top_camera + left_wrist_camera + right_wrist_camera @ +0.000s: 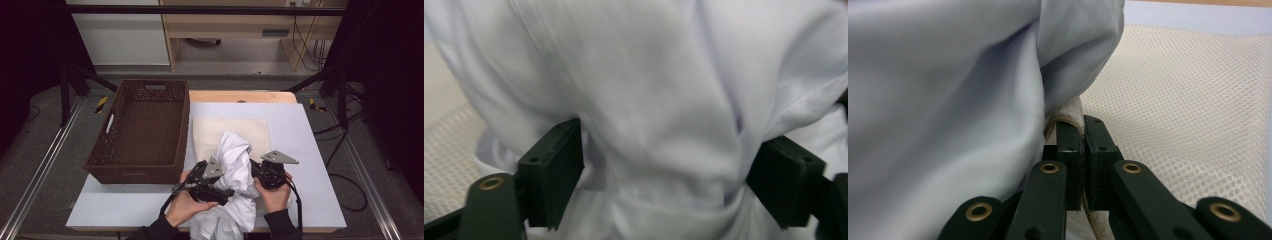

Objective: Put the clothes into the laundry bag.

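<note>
High view shows us holding a gripper in each hand at the near edge of the tabletop (310,150), with a bunched white garment (235,170) standing up between them. Our left gripper (220,192) sits at the garment's left flank, our right gripper (260,172) at its right flank, and the cloth spills down from both toward the near edge, past our hands.

Left gripper view puts the garment (649,100) directly ahead of the left gripper (664,185): its jaws stand spread wide, one on each side of a thick fold, with the cloth bulging between them. The pads lie at the fold's edges without squeezing it.

Right gripper view shows the right gripper (1083,145) with its jaws pressed together, pinching a thin beige hem or edge strip (1068,115) that curls over the jaw tips. The white garment (948,100) hangs just to the left of those jaws, touching them.

Beyond and to the right of the right gripper lies a cream mesh bag (1188,100), flat on the tabletop; from above the same mesh bag (210,132) lies just behind both grippers, partly under the garment. A brown woven basket (140,170) stands to the left of the left gripper, near it but apart.
</note>
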